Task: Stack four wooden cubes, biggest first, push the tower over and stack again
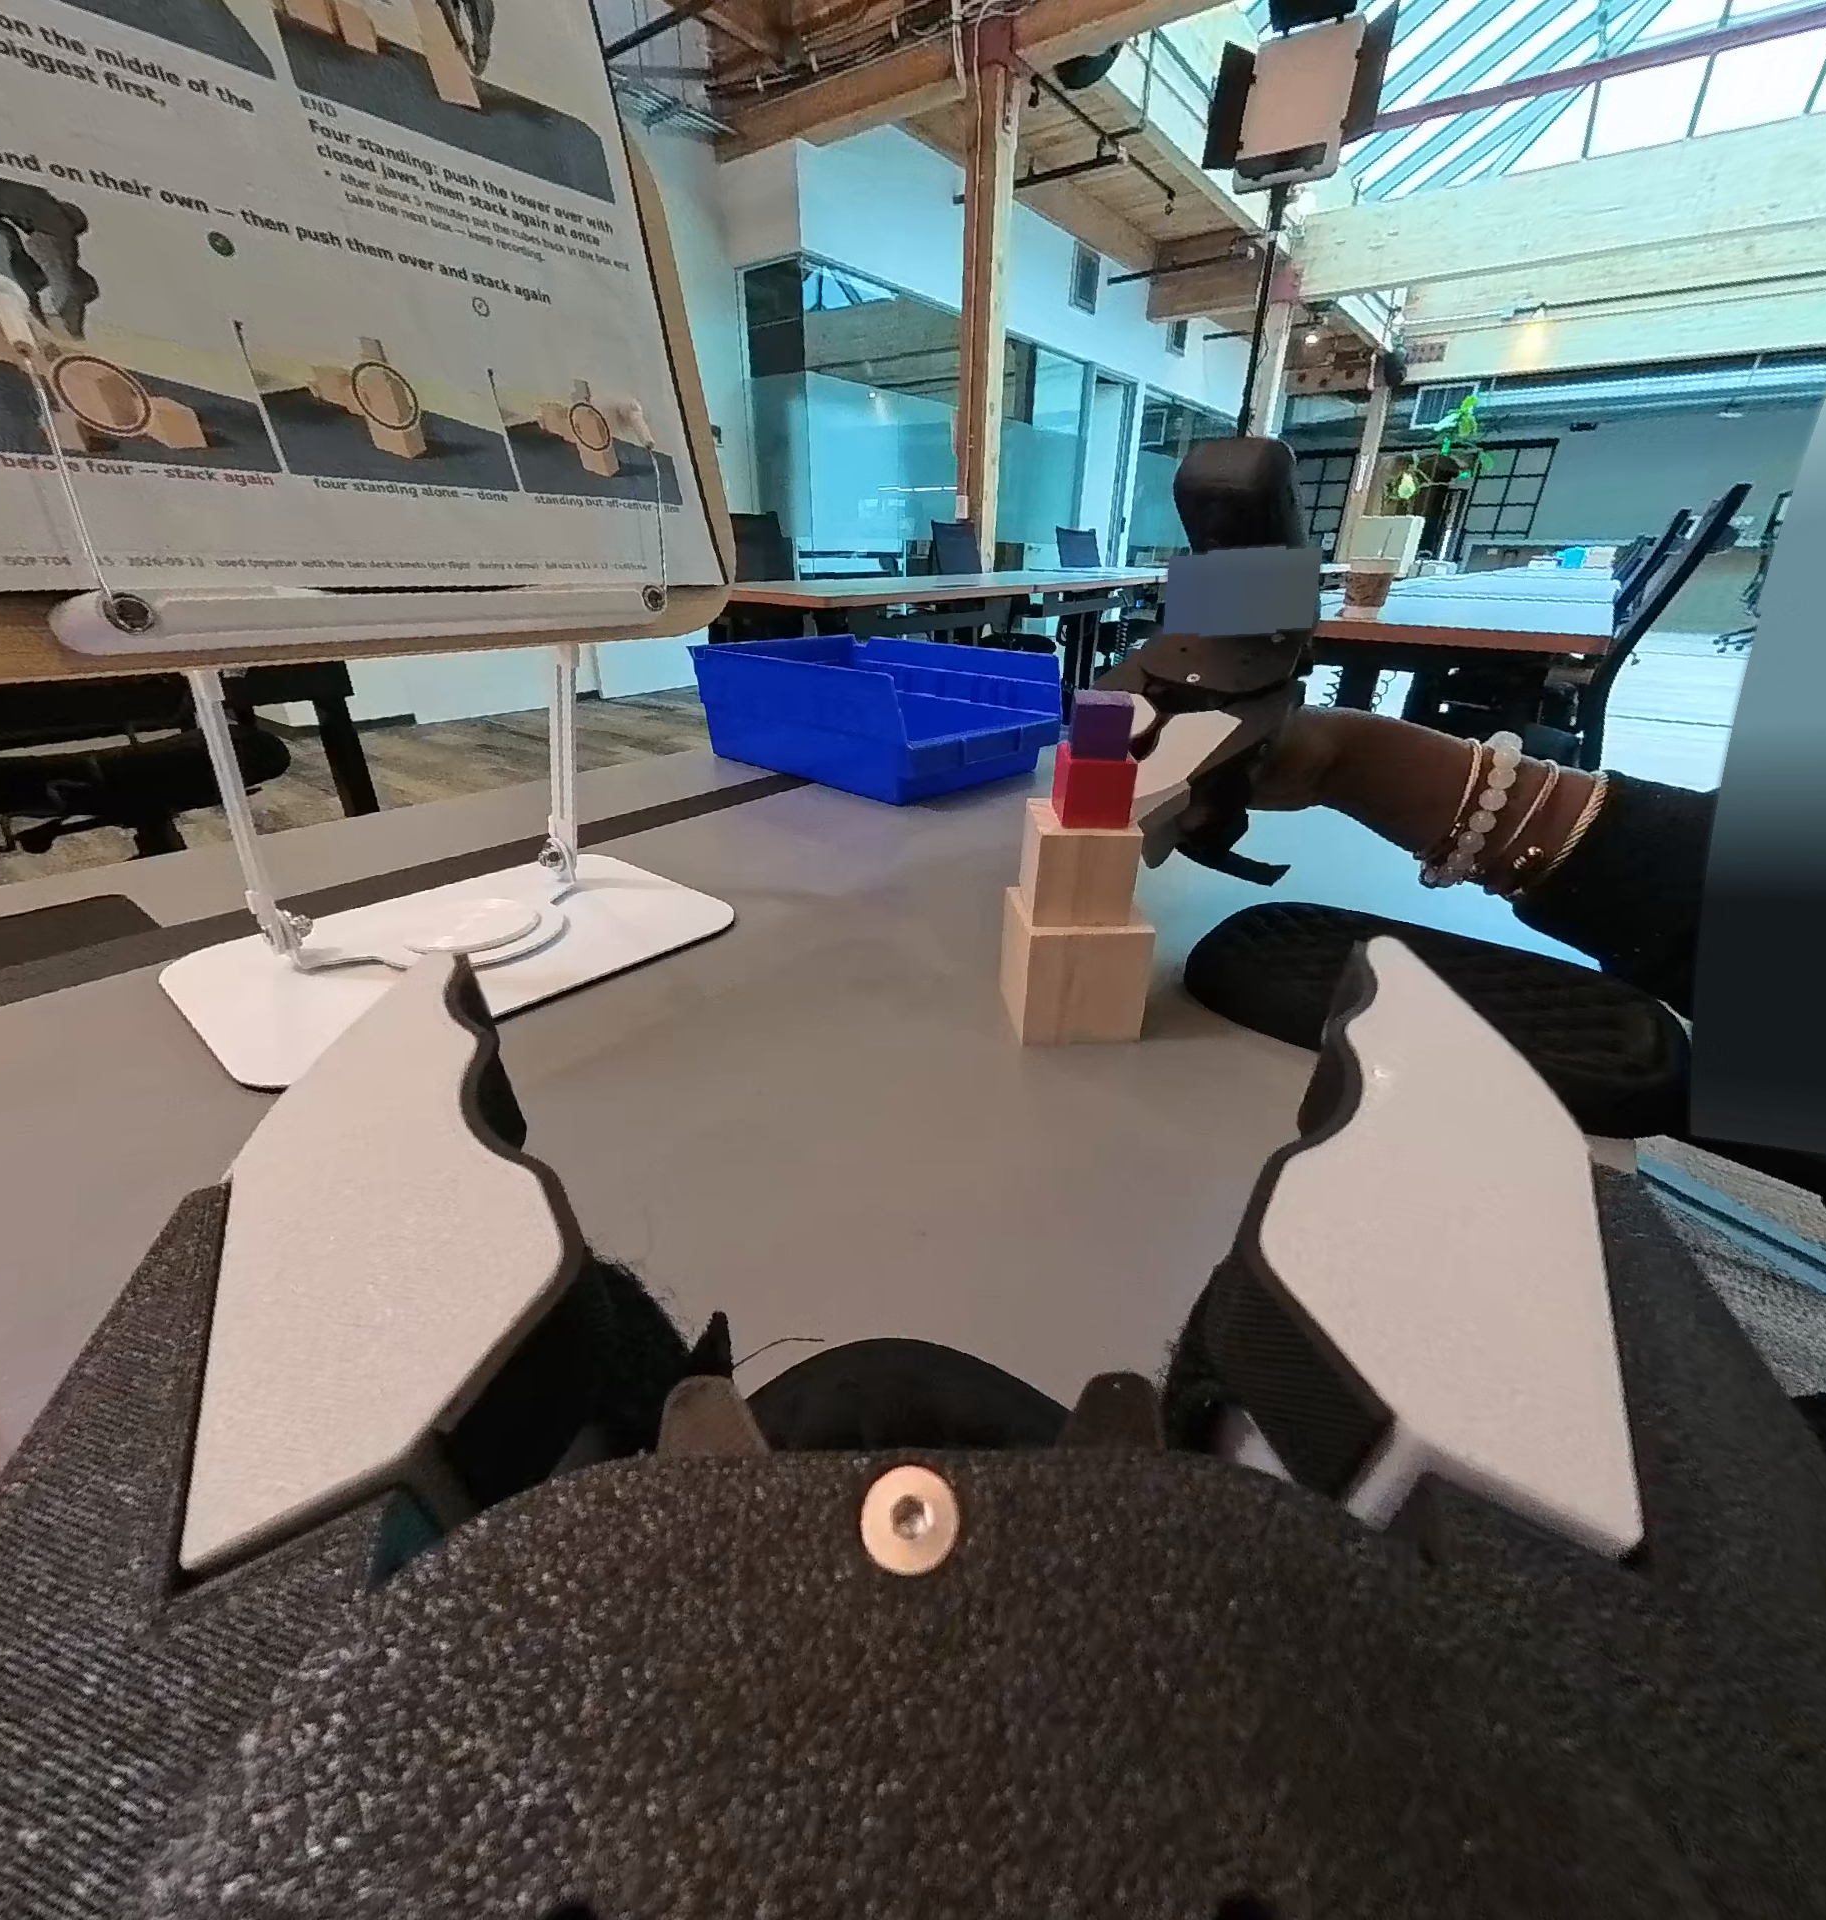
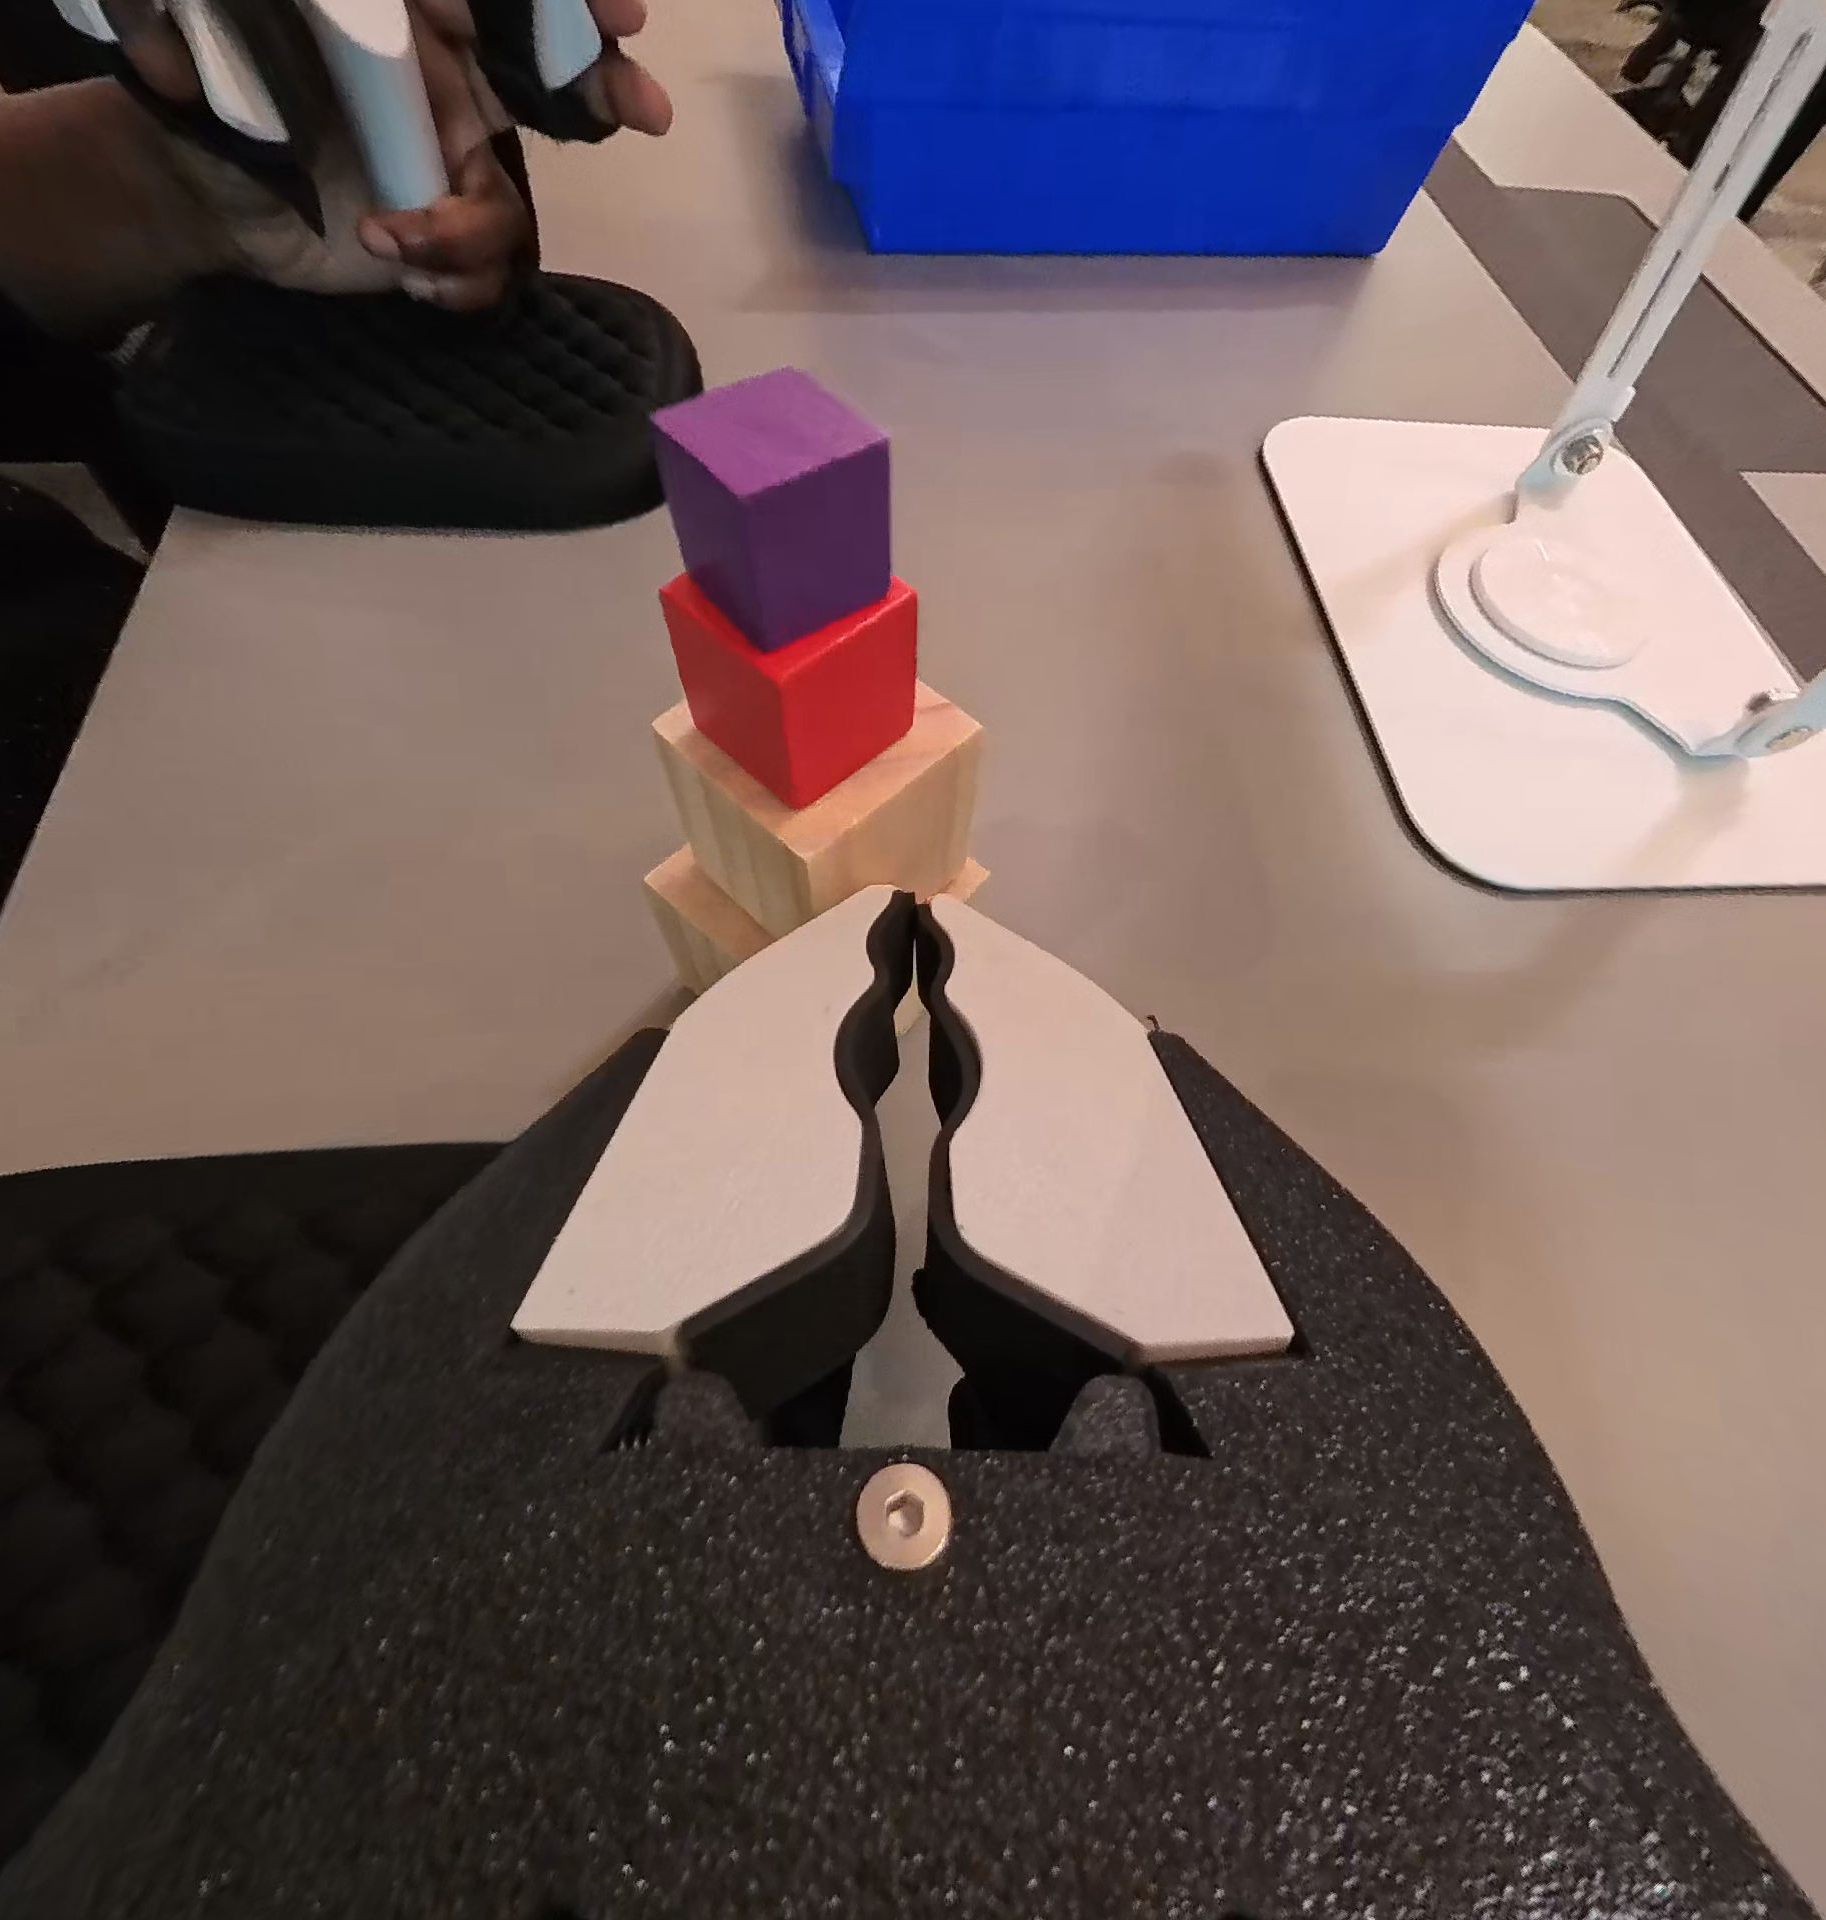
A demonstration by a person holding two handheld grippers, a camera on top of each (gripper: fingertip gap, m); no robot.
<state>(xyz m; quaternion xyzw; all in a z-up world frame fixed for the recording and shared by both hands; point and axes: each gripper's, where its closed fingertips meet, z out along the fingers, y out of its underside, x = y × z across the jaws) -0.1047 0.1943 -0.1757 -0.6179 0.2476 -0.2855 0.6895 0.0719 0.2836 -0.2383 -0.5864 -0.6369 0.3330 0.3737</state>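
Although nothing in view states an aim, the grey surface (image 2: 1148, 1039) carries a finished-looking arrangement: four cubes stand one on another, each smaller than the one below. Beyond them, the blue bin (image 1: 867, 727) sits near the far edge, and what shows of its inside looks empty of cubes, so no loose cube lies anywhere in sight. The white stand (image 1: 535, 935) with its printed sheet rests well apart from the tower, on the left of the left wrist view. A black padded rest (image 2: 421, 405) lies on the surface just beside the tower. The largest wooden cube (image 1: 1077, 982) sits on the surface, the smaller wooden cube (image 1: 1083, 860) is on top of it, turned a little, then the red cube (image 2: 800, 707), then the purple cube (image 2: 779, 499) at the very top. The tower stands by itself, a little uneven but upright. The left gripper (image 1: 909, 966) is low over the surface and back from the tower, its jaws spread wide with only bare surface between them. The right gripper (image 2: 914, 909) has its jaws drawn together with nothing between them; seen from the left wrist view its tips are right up beside the red and purple cubes, though I cannot tell whether they touch. As a judgement, the stacking is complete, and nothing is left to add.
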